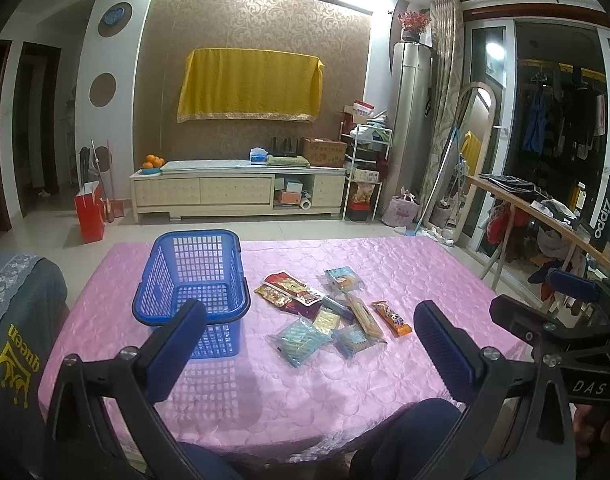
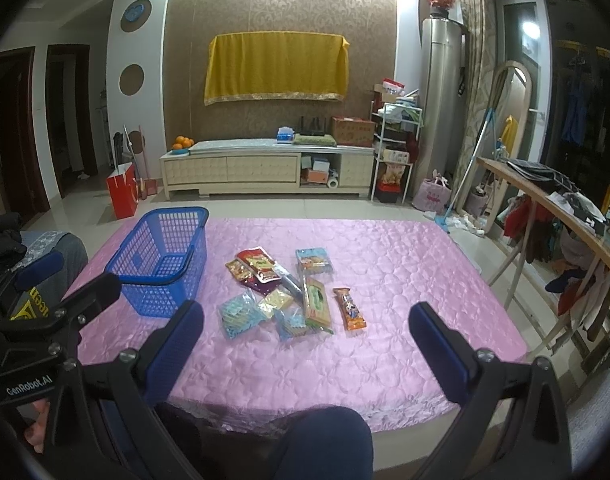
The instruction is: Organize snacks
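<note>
Blue basket [image 1: 193, 280] empty, snacks [image 1: 329, 312] heaped just beside, probably ready for loading; left gripper [image 1: 309, 344] and right gripper [image 2: 305, 340] both spread wide, holding nothing.

A basket [image 1: 193, 280] stands on the table [image 1: 405, 272], toward its left side. To the right of the basket, apart from it, lies a cluster of snack packets [image 1: 329, 312], several overlapping; one long packet [image 1: 391, 318] lies at the far right of the cluster, farthest from the basket. Nearer than the basket, above the table's near edge, hang the left tool [image 1: 309, 344] and, right of the basket, the right tool [image 2: 305, 336]. Behind the basket, past the table's far edge, a low cabinet [image 1: 237, 192] stands against the wall. Left of the basket, off the table, sits a cushion [image 1: 21, 320].
</note>
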### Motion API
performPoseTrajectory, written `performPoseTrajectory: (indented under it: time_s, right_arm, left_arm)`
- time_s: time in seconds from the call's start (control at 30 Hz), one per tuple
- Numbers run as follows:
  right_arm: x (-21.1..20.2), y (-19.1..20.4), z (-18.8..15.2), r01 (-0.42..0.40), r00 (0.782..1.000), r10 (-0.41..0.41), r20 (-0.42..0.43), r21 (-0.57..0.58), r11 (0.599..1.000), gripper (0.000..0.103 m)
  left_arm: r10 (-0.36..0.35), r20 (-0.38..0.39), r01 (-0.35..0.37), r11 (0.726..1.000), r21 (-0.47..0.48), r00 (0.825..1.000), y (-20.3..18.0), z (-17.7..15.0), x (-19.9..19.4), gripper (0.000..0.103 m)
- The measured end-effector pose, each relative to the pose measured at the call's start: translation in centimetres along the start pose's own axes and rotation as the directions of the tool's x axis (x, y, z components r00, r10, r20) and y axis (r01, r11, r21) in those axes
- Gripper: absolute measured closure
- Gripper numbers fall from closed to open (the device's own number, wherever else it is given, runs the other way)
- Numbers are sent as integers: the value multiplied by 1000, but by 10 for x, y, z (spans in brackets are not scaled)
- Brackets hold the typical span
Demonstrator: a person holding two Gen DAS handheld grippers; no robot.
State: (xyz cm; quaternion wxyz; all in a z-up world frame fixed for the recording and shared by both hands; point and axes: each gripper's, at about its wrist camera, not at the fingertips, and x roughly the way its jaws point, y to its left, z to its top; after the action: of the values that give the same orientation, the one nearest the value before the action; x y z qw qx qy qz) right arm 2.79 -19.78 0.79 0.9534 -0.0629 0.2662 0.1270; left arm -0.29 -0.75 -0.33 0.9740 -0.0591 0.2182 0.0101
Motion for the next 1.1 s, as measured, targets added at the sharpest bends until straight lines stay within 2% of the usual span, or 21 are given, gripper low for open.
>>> performPoseTrajectory:
  time_s: [1.1]
  right_arm:
    - [0, 1, -2, -10, 1000, 10, -22, 4, 1000, 0]
  left_arm:
    - [-6, -12, 6, 1000, 3, 1000, -1, -1, -1, 0]
